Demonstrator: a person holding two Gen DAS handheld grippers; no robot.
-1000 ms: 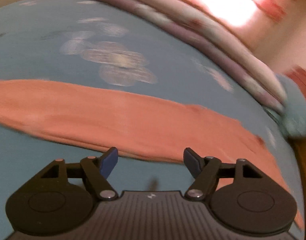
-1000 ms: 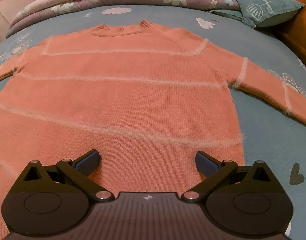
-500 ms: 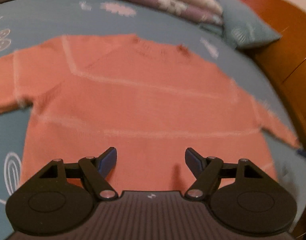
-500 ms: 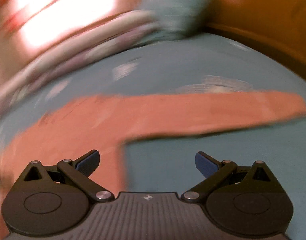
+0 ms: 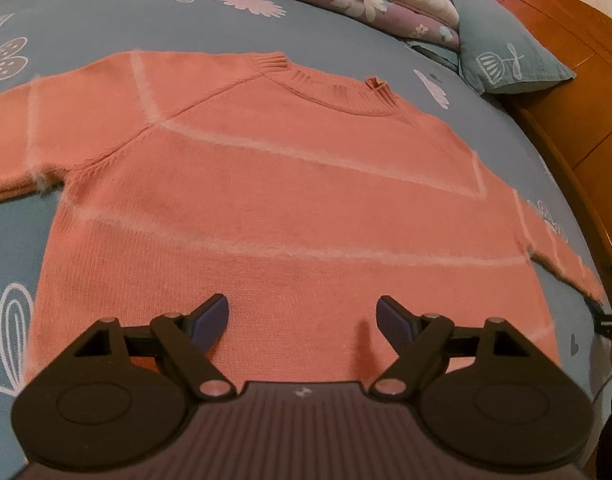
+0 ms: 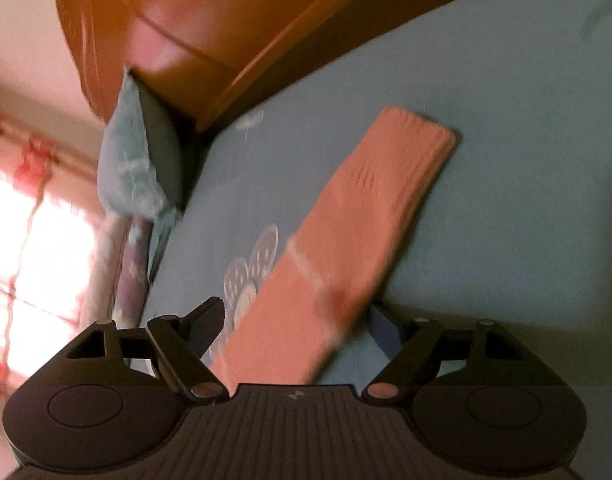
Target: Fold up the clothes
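The right wrist view is blurry, so the wooden headboard (image 6: 234, 28) and the bright window (image 6: 34, 232) are hard to make out; only one sleeve (image 6: 346, 240) of the orange knitted sweater with pale stripes (image 5: 290, 200) shows there, and its near end is cut off behind the tool. The left wrist view shows the whole body of the sweater, lying flat and face up on the blue bed sheet with flower drawings (image 5: 86, 20); both sleeves run off the sides, so their ends are hidden. I count one sweater, one blue-green pillow (image 5: 502, 52) and one folded flowery quilt (image 5: 370, 4) (both at the far end of the bed). The left gripper (image 5: 304, 320) hangs over the lower part of the sweater; its jaws are opening and nothing is between them. The right gripper (image 6: 298, 320) is by the sleeve; its jaws are closing, with the sleeve between them, but the fingers (image 6: 204, 326) stand apart and do not press it.
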